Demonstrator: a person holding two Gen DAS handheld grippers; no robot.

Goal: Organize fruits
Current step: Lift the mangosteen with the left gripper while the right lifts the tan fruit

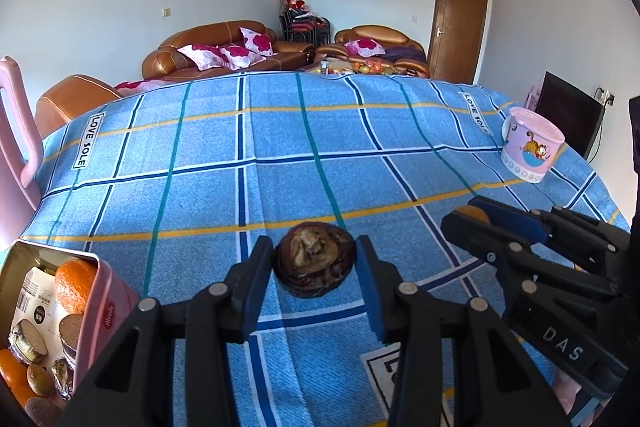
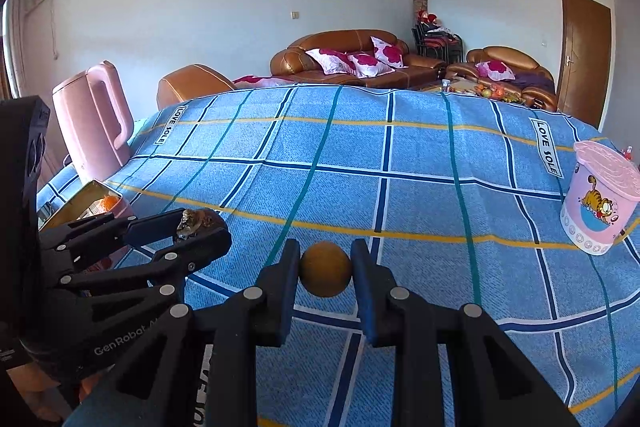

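Observation:
My left gripper [image 1: 315, 263] is shut on a dark brown mangosteen [image 1: 316, 257] with a dried top, held just above the blue checked cloth. It also shows in the right wrist view [image 2: 196, 223], at the left. My right gripper [image 2: 325, 269] is shut on a small round brownish-orange fruit [image 2: 326, 269]. In the left wrist view the right gripper [image 1: 476, 215] stands at the right with that fruit [image 1: 474, 214] between its fingers. An open pink tin [image 1: 102, 311] at lower left holds oranges, kiwis and foil-wrapped items.
A pink kettle [image 2: 96, 115] stands at the table's left edge behind the tin [image 2: 80, 203]. A pink Garfield tub with lid [image 1: 530, 145] stands at the right edge. The blue checked cloth [image 1: 280, 147] covers the table. Sofas and a door are beyond.

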